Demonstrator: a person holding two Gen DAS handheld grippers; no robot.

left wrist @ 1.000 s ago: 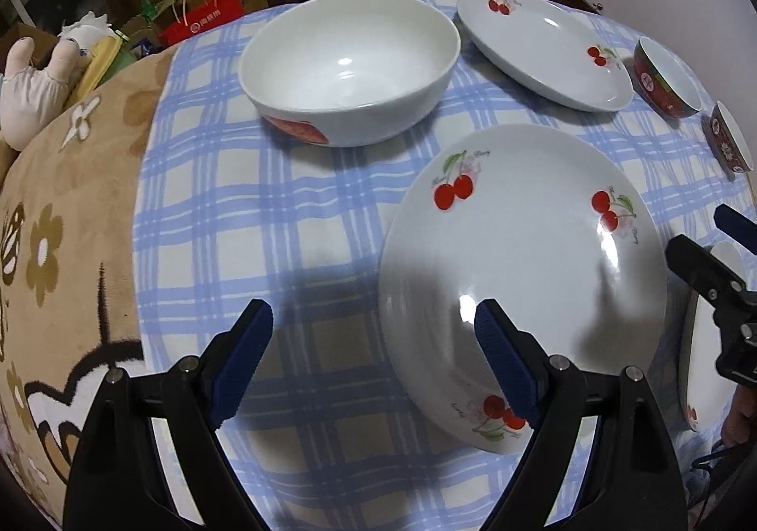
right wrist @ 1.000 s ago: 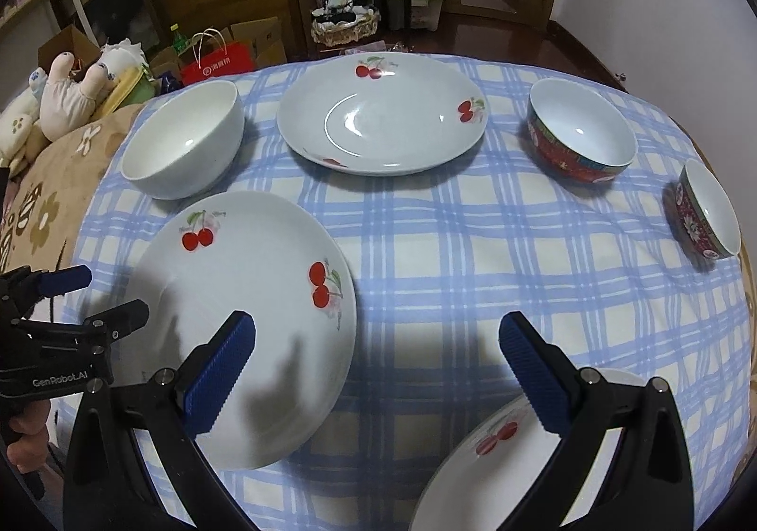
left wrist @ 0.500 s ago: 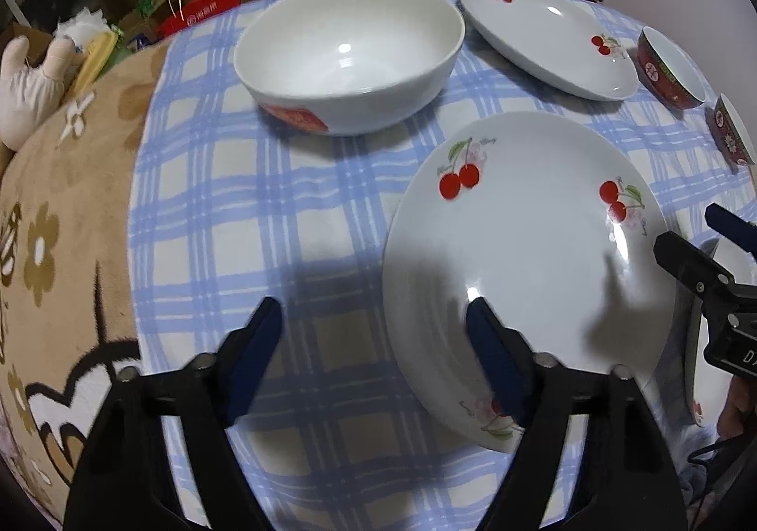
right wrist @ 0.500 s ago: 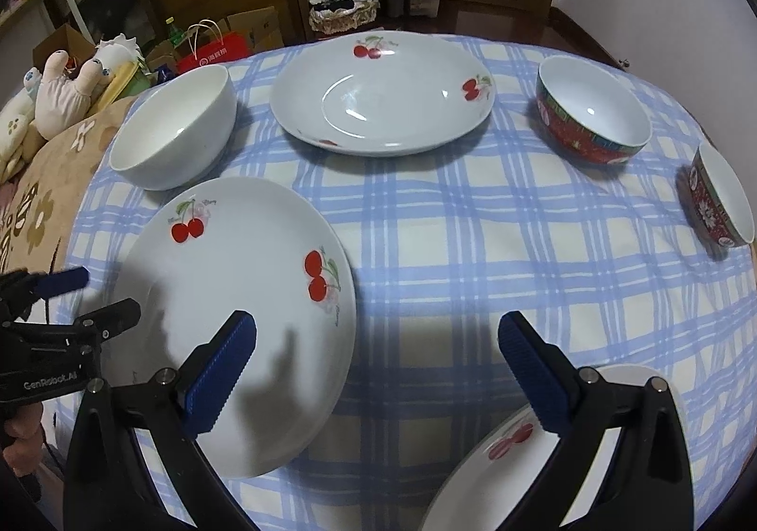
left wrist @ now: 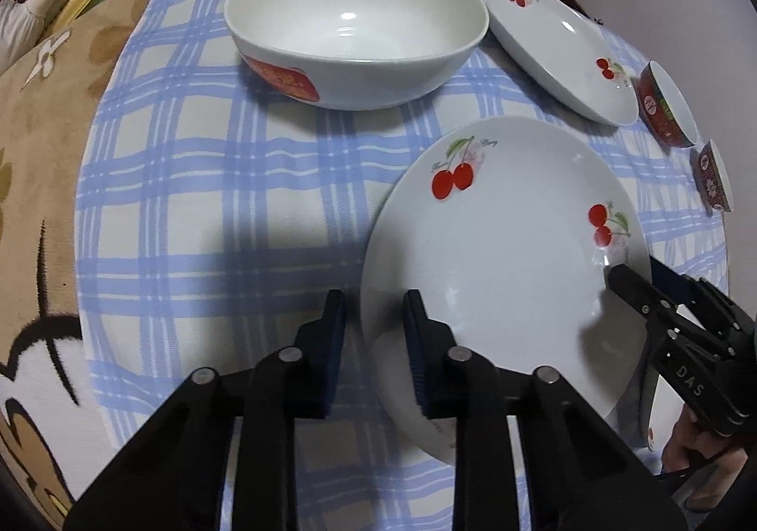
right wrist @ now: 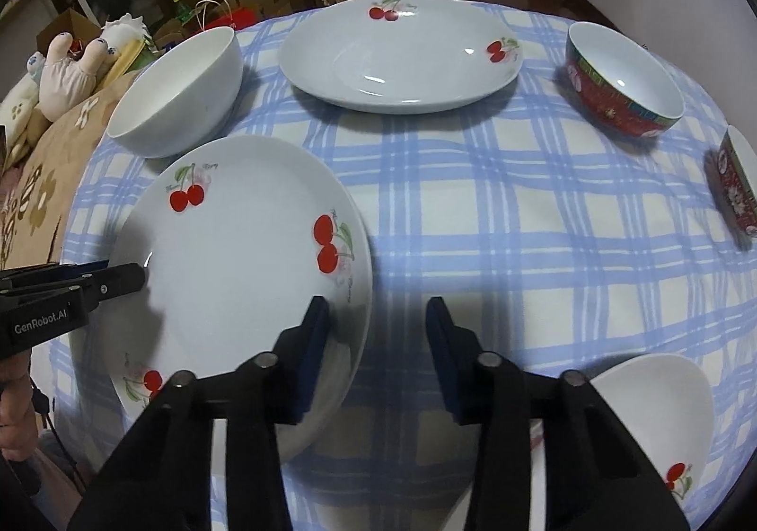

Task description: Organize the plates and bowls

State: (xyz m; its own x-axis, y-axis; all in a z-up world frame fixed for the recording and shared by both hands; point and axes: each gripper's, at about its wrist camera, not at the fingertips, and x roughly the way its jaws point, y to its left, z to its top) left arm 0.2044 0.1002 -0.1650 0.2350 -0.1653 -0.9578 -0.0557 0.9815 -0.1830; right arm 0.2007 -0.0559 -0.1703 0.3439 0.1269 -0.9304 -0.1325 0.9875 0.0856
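Left wrist view: left gripper (left wrist: 374, 351), jaws narrowed astride the near rim of the cherry plate (left wrist: 511, 247), apparently pinching it, contact unclear. Plate lies on the checked tabletop (left wrist: 213, 209); script beside its cherries too small to read. Beyond the plate: white bowl (left wrist: 355, 24) with red label. Right gripper (left wrist: 662, 294) at the plate's right rim, marked "DAS".

Right wrist view: right gripper (right wrist: 376, 356), jaws part-open over the plate's (right wrist: 236, 266) right edge. Left gripper (right wrist: 71, 289), marked "GenRobot.AI". Beyond the plate: second cherry plate (right wrist: 402, 57), red bowl (right wrist: 624, 86).
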